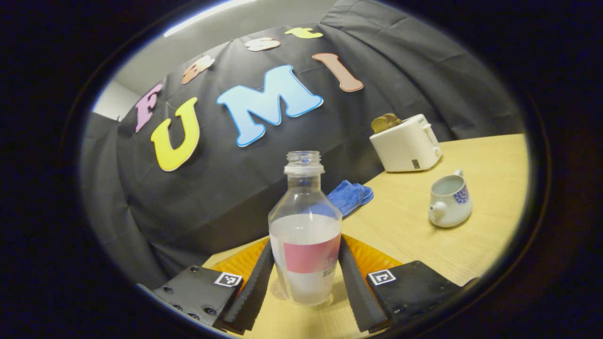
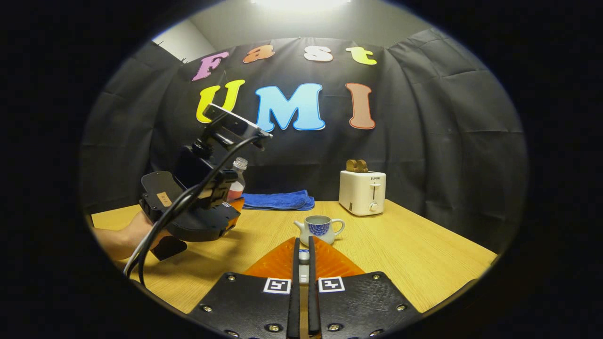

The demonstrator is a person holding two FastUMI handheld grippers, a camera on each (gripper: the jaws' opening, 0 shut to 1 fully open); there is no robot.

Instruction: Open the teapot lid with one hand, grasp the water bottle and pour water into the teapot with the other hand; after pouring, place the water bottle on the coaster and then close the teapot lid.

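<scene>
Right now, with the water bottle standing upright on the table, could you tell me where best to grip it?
Grip the water bottle on its straight body at the label band, level from the side, as the left gripper does. Its shoulder tapers to a narrow, open neck, so higher up the fingers would likely slip.

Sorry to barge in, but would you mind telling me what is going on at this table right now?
A person is working with two handheld grippers. The left gripper has its fingers on either side of the open water bottle, which stands on the wooden table. The right gripper holds a small pale piece, seemingly the teapot lid. The teapot sits open, with no pouring yet. A toaster and a blue cloth sit behind.
</scene>
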